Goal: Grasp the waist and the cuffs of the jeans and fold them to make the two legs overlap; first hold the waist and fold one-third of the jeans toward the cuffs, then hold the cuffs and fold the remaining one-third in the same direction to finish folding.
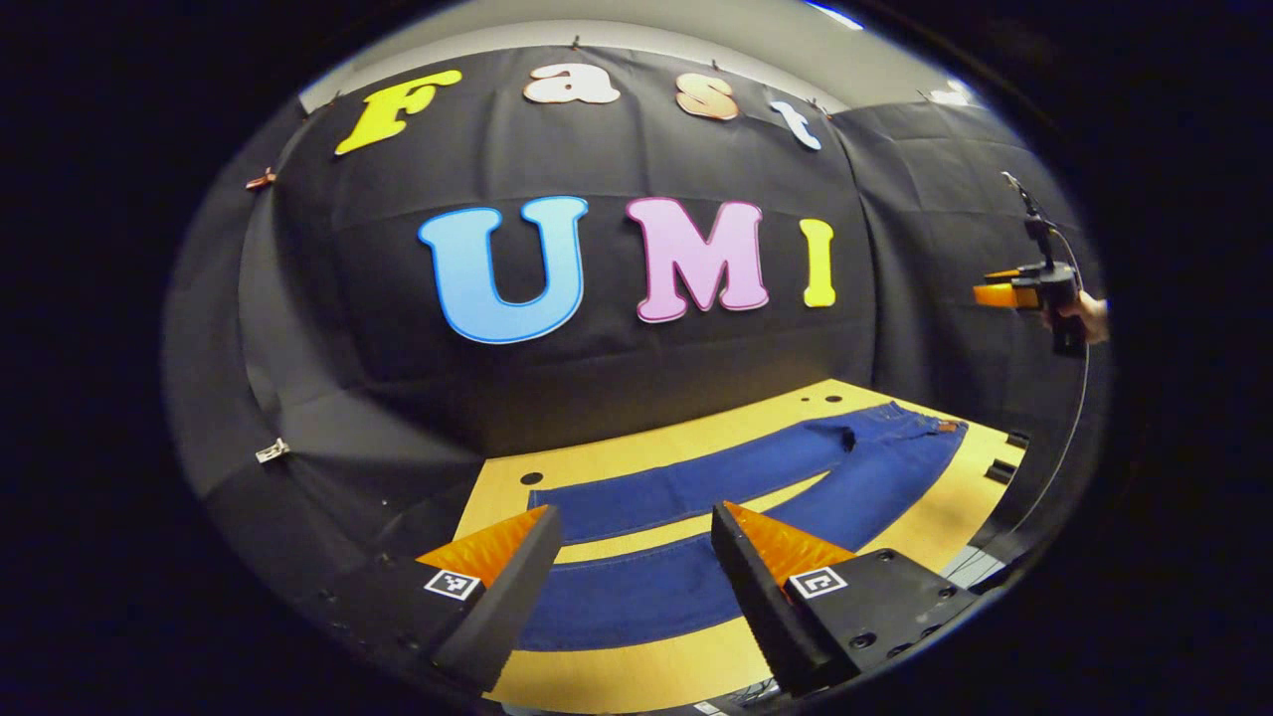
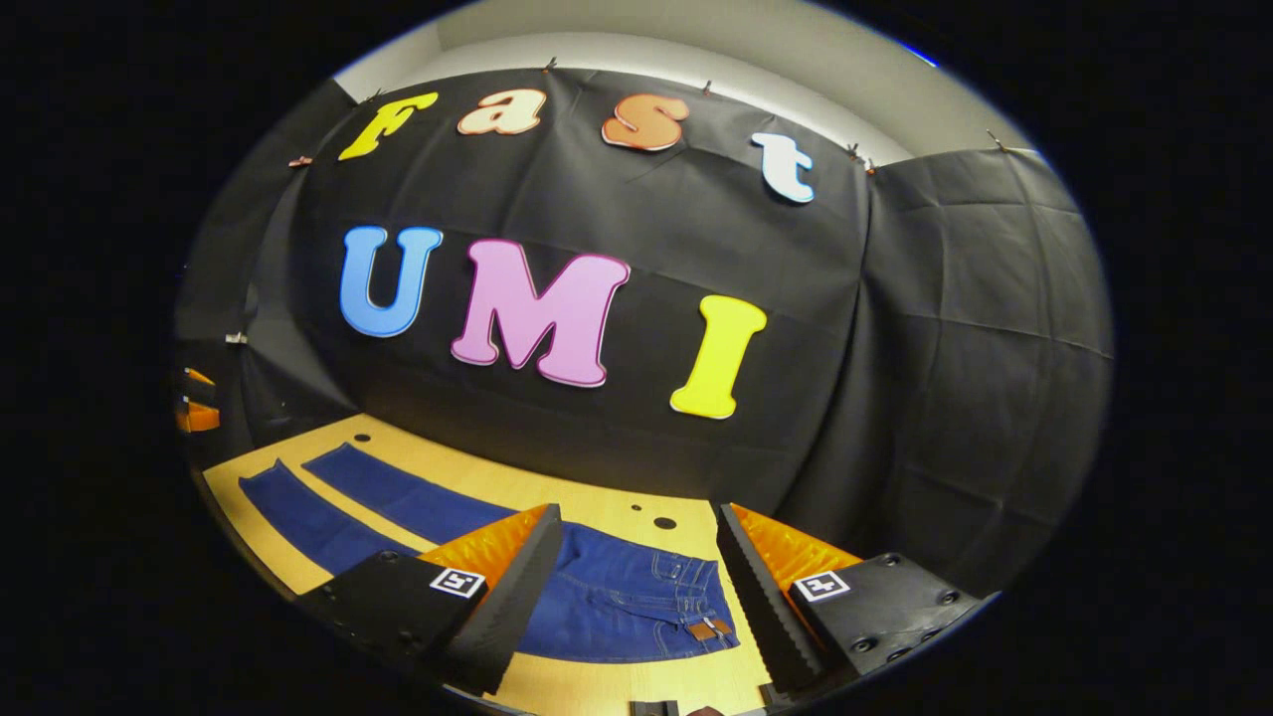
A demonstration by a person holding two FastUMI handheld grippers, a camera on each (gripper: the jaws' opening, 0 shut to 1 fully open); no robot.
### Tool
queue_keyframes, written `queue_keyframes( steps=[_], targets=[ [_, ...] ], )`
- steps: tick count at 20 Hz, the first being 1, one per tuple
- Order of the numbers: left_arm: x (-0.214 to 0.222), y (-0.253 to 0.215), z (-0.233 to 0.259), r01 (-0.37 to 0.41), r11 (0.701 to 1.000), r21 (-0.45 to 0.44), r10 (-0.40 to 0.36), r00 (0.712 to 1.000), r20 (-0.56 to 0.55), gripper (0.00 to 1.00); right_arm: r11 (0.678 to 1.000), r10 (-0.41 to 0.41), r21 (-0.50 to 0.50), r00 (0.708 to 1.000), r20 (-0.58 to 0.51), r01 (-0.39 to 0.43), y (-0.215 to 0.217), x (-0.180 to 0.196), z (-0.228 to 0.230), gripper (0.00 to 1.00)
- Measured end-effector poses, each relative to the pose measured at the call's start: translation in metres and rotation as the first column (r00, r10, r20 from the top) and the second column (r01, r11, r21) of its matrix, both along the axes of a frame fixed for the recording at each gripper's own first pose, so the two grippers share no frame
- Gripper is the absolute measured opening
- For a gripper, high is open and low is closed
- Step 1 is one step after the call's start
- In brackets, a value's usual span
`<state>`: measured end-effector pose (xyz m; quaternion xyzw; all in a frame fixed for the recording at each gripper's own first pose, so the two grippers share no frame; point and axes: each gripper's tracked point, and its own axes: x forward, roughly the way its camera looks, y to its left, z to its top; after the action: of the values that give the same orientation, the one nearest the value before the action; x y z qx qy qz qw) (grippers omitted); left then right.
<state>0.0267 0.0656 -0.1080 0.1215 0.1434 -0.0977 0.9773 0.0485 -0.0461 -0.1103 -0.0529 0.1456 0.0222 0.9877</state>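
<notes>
Jeans (image 1: 696, 497) flat on table (image 1: 925, 537), 2 legs apart | left gripper (image 1: 632, 557) agape, empty (above cuffs) | right gripper (image 2: 636, 557) agape, empty, over waist (image 2: 696, 597)

Black cloth wall (image 2: 945, 328) backs a light wooden table (image 1: 636, 457).

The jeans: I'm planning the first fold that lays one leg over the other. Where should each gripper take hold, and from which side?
The jeans lie flat on the table, legs spread in a V. Probably best to come down from above: the right gripper, already open over the waist, pinches the waistband edge, and the left gripper pinches the near leg's cuff, lifting that leg over the other.
</notes>
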Motion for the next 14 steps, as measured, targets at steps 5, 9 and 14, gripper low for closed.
queue_keyframes(
  steps=[5, 9, 14],
  targets=[
    [0.016, -0.007, -0.061, 0.179, 0.98, 0.084, -0.161, 0.97, -0.18, 0.95, 0.981, 0.142, -0.112, 0.977, -0.157, -0.16, -0.004, 0.023, -0.07, 0.96],
    [0.023, 0.008, -0.108, 0.334, 0.924, 0.186, -0.254, 0.899, -0.356, 0.95, 0.924, 0.306, -0.105, 0.877, -0.371, -0.367, 0.001, 0.026, -0.158, 0.96],
    [0.038, 0.032, -0.17, 0.481, 0.844, 0.237, -0.274, 0.766, -0.582, 0.96, 0.751, 0.485, -0.011, 0.562, -0.67, -0.661, 0.011, 0.0, -0.273, 0.97]
  ],
)
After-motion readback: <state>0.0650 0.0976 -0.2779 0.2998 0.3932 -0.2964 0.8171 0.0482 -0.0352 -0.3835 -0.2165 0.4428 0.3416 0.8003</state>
